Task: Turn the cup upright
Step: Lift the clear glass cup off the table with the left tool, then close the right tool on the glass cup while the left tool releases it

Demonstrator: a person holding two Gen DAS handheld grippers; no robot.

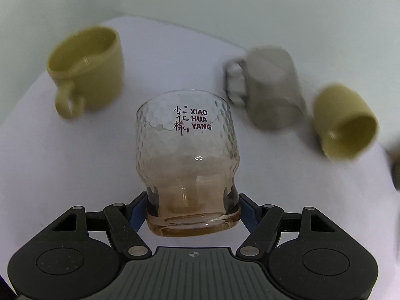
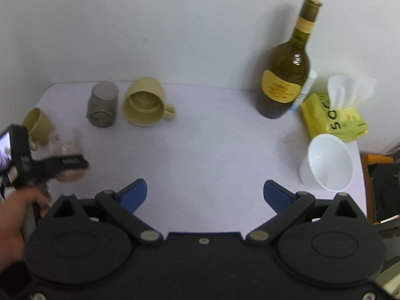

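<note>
My left gripper is shut on the thick base of a clear dimpled glass cup printed "XIAO HUA YANG". The cup points away from me, its rim toward the table's back. In the right wrist view the same cup shows blurred at the far left, held by the left gripper above the table. My right gripper is open and empty over the white table's front middle.
A yellow mug sits left. A grey glass mug and a second yellow mug lie on their sides. At the right stand a wine bottle, a yellow tissue pack and a white cup.
</note>
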